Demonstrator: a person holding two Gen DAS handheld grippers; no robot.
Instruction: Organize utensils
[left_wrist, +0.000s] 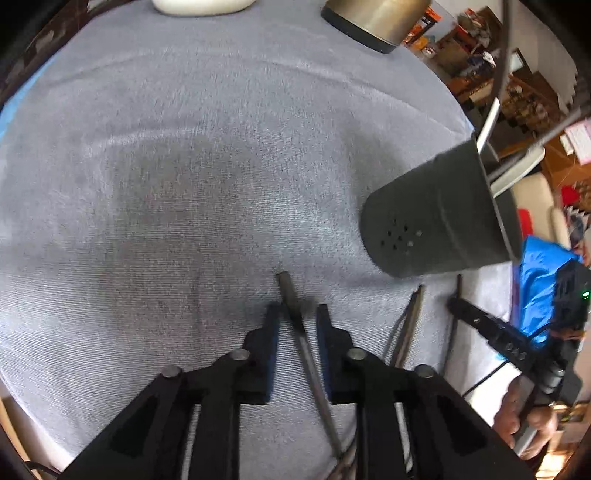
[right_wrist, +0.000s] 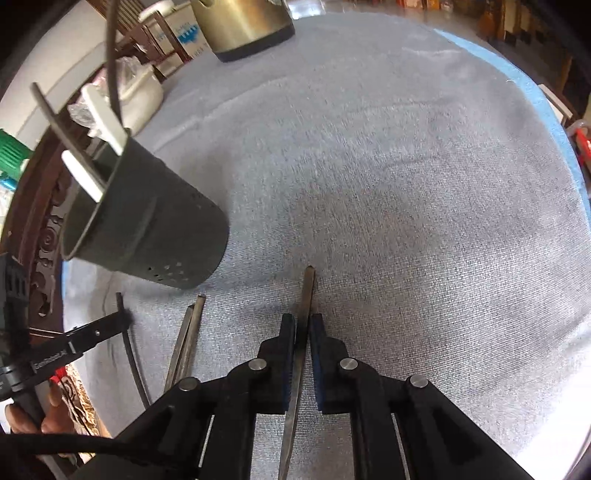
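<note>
Left wrist view puts your left gripper low over the grey cloth, its jaws partly apart with a thin metal utensil handle lying between them; the pads sit on either side of it, and you can see a gap at the right one, so nothing is clamped. At two o'clock stands the dark perforated utensil holder, with a few handles already poking out of its mouth. Two more metal utensils lie just beside its base, at about four o'clock.

Right wrist view shows your right gripper nearly closed, its pads pinching a flat metal utensil whose tip runs out toward twelve o'clock. From here the holder sits at ten o'clock, and a brass-coloured pot stands at the cloth's far edge, around eleven.
</note>
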